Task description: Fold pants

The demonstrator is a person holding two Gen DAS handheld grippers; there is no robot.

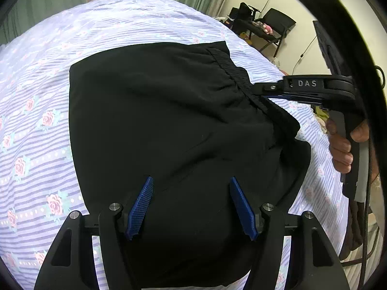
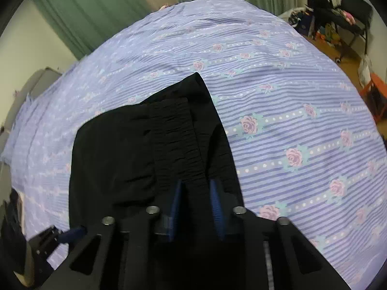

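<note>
pants (image 1: 157, 120): black, folded, lying mid-bed (image 1: 36, 96) on the floral sheet | my left gripper (image 1: 191, 207): jaws spread, above the cloth, gripping nothing | my right gripper (image 2: 196, 207): jaws seemingly pinched on the waistband, dark view

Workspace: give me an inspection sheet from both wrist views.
Surface: bed sheet, lilac stripes with roses.
Job's things: black pants lying partly folded on it.
Clutter: nothing seen on the bed.
Grippers: left gripper open over the pants; right gripper shut on the waistband.
Cables: black cable hanging by the person's hand.
Surroundings: green curtain, black chair, floor clutter.
</note>
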